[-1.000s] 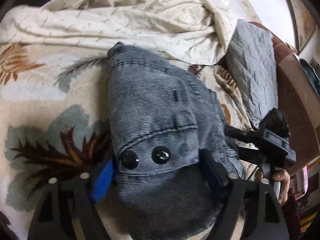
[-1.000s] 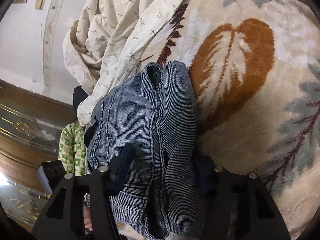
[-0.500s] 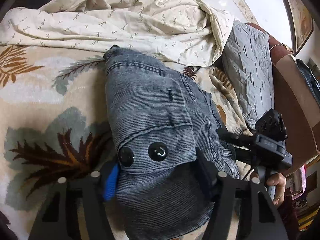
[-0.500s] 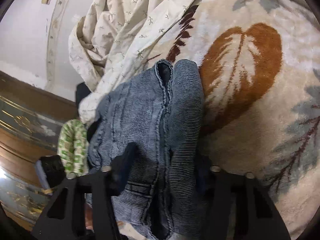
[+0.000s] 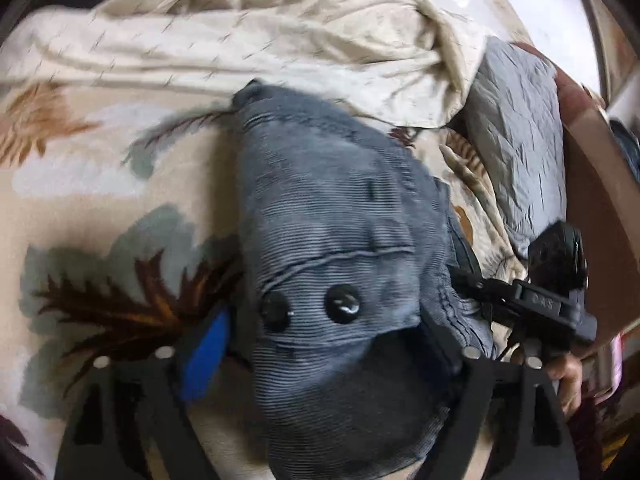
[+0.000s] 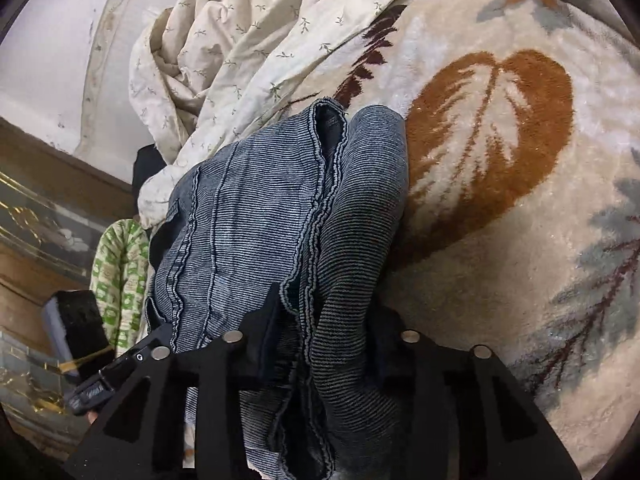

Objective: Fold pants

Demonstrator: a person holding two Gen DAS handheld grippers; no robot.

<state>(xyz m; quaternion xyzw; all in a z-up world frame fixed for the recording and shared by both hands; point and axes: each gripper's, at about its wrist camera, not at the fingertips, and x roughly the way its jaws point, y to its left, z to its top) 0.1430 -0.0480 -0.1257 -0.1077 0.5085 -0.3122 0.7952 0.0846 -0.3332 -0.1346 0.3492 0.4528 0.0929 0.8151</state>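
Denim: grey-blue ribbed pants [image 5: 332,248] lay bundled on the leaf-patterned blanket [image 5: 100,200], a waistband end with two black buttons [image 5: 342,304] nearest the left camera.
Left gripper [image 5: 324,344]: its fingers [image 5: 208,344] straddled the buttoned end, spread wide with cloth filling the gap; whether they pinched it could not be told.
Right gripper [image 6: 324,336]: its fingers [image 6: 268,332] sat either side of a thick roll of the pants [image 6: 288,240], pressed against the fabric, so it appeared to be clamping the cloth.
Seams: frilled edges ran lengthwise away from the right camera.
Sheet: a cream sprigged sheet [image 6: 248,40] lay crumpled beyond the pants, touching their far end.
Pillow: a grey quilted pillow [image 5: 520,140] rested to the right of the pants in the left view.
Focus: the left view was blurred.
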